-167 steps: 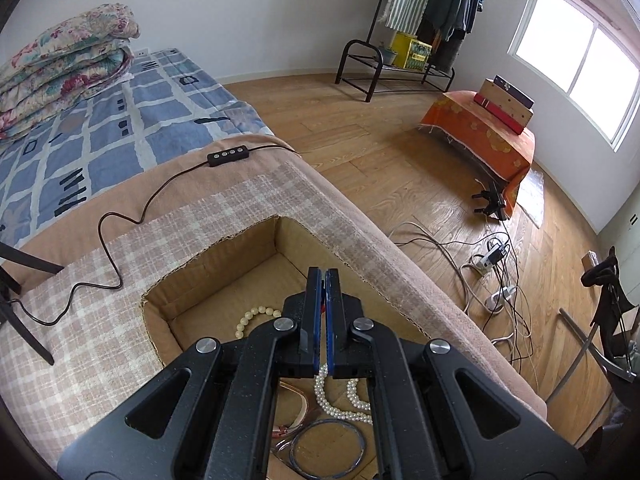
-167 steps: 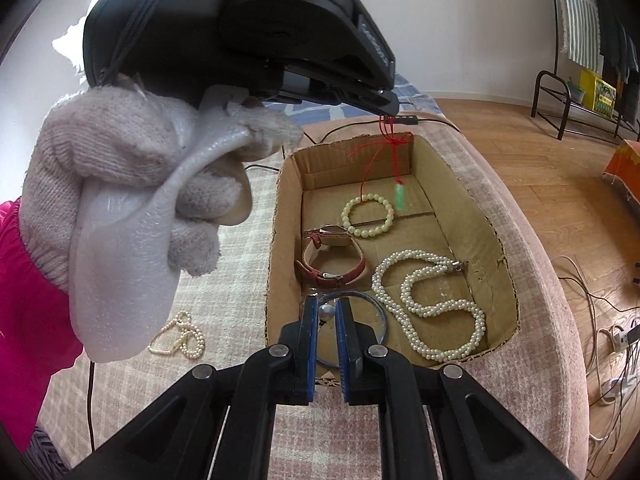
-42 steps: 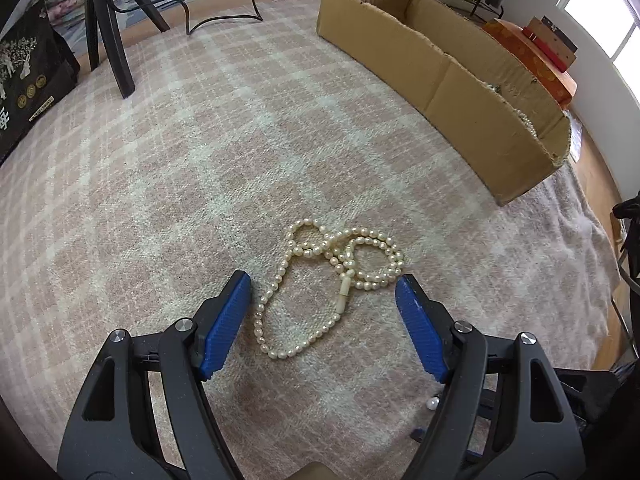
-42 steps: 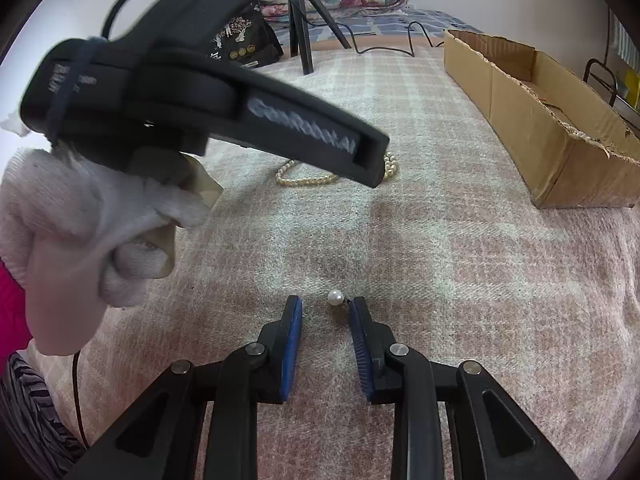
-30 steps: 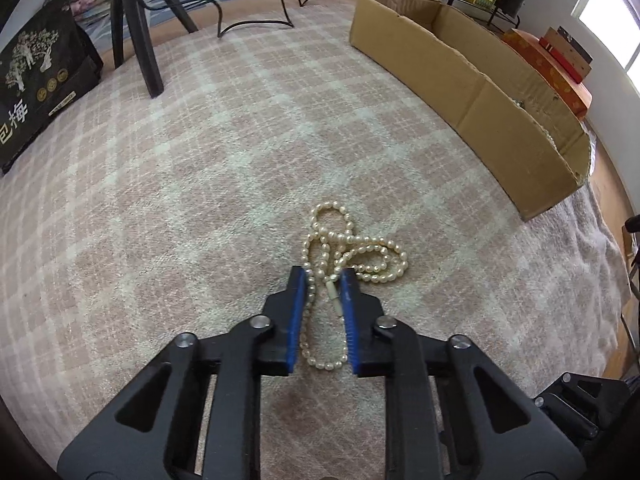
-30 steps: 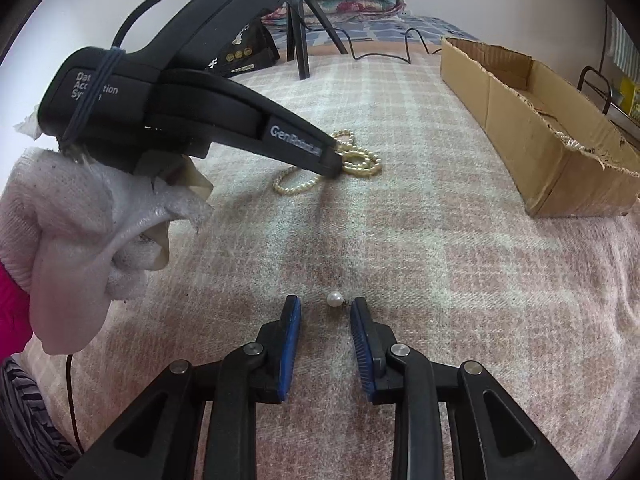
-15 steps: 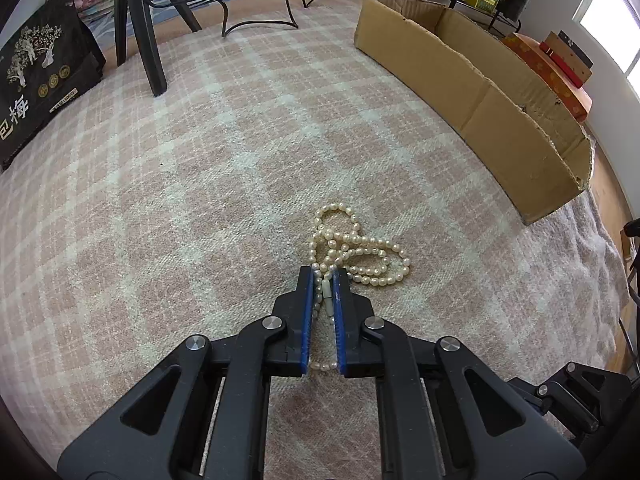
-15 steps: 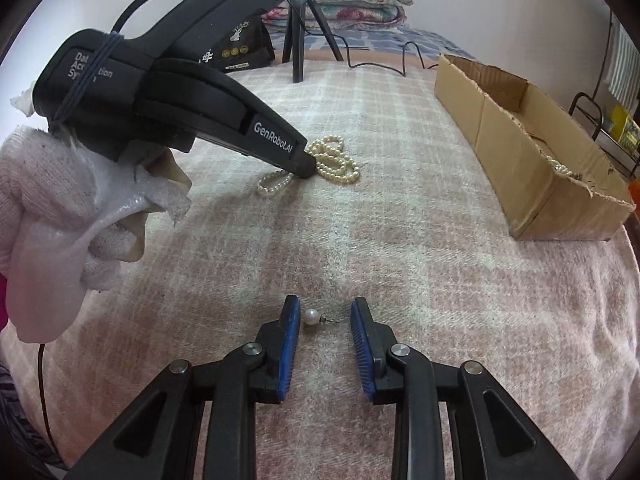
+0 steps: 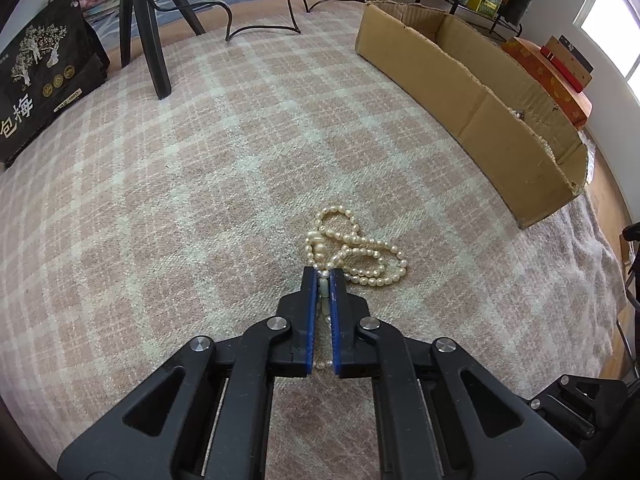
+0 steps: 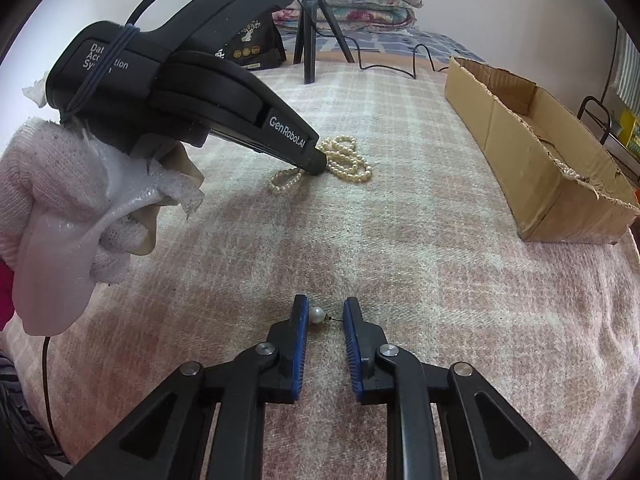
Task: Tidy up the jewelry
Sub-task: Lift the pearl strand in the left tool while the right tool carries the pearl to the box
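A cream pearl necklace [image 9: 356, 252] lies in a tangle on the pink plaid blanket [image 9: 200, 184]. My left gripper [image 9: 322, 276] is shut on the necklace at its pale clasp, low on the blanket; it also shows in the right wrist view [image 10: 316, 164] with the necklace [image 10: 346, 160]. My right gripper [image 10: 325, 312] is narrowly open around a single pearl earring [image 10: 318, 314] on a short pin; the pearl touches the left finger and the pin tip reaches the right one. The cardboard box [image 9: 472, 80] stands to the right, and in the right wrist view [image 10: 540, 148] it shows white pearls inside.
A black tripod [image 9: 144, 20] and a black cable [image 9: 264, 20] stand at the far side of the blanket. A black printed bag [image 9: 44, 80] leans at the far left. The blanket's right edge drops to a wooden floor. My white-gloved hand [image 10: 76, 216] holds the left gripper.
My left gripper closed from wide open onto the necklace's clasp. My right gripper shifted so that the pearl earring now lies between its fingers, turned sideways.
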